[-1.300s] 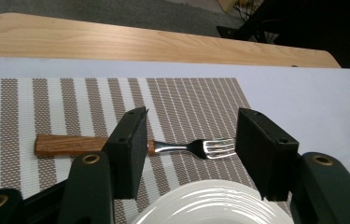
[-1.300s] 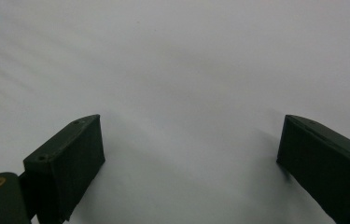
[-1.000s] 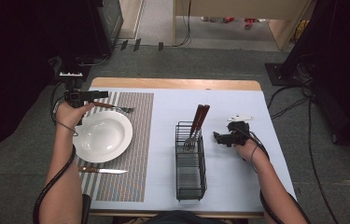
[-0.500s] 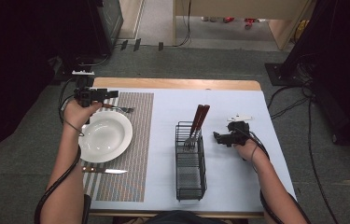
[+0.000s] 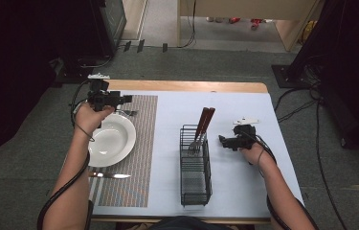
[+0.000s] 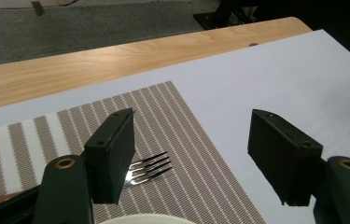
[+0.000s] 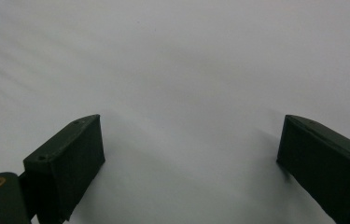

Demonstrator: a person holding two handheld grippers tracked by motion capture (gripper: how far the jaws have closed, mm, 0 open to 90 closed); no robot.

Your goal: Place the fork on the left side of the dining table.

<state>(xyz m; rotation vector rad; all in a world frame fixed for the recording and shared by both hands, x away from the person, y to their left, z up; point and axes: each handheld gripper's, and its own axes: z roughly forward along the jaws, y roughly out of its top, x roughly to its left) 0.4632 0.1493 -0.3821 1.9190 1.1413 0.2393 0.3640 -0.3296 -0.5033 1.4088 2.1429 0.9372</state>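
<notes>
High view, left gripper (image 5: pixel 125 98): raised over the far edge of the plate (image 5: pixel 112 143), jaws apart and empty; lifted and drawn toward 12 o'clock compared with a second ago, when it sat low at the plate's rim.
High view, fork (image 5: pixel 127 113): flat on the striped mat (image 5: pixel 139 167) at 12 o'clock of the plate, just beyond its rim, free of the jaws.
High view, meaning: judged as a placed fork and a retreat, setting nearly laid, with a knife (image 5: pixel 110 175) at 6 o'clock of the plate.
High view, right gripper (image 5: pixel 224 141): at 3 o'clock of the wire basket (image 5: pixel 195 187), resting near the table sheet, unchanged from both earlier frames; chopsticks (image 5: pixel 205 122) and another fork (image 5: pixel 196 145) upright in the basket.
Left gripper view, fork (image 6: pixel 149 169): tines peeking past the left jaw, lying on the mat; jaws wide, nothing between.
Right gripper view, right gripper (image 7: pixel 189 154): jaws spread wide over bare white sheet, nothing held.
</notes>
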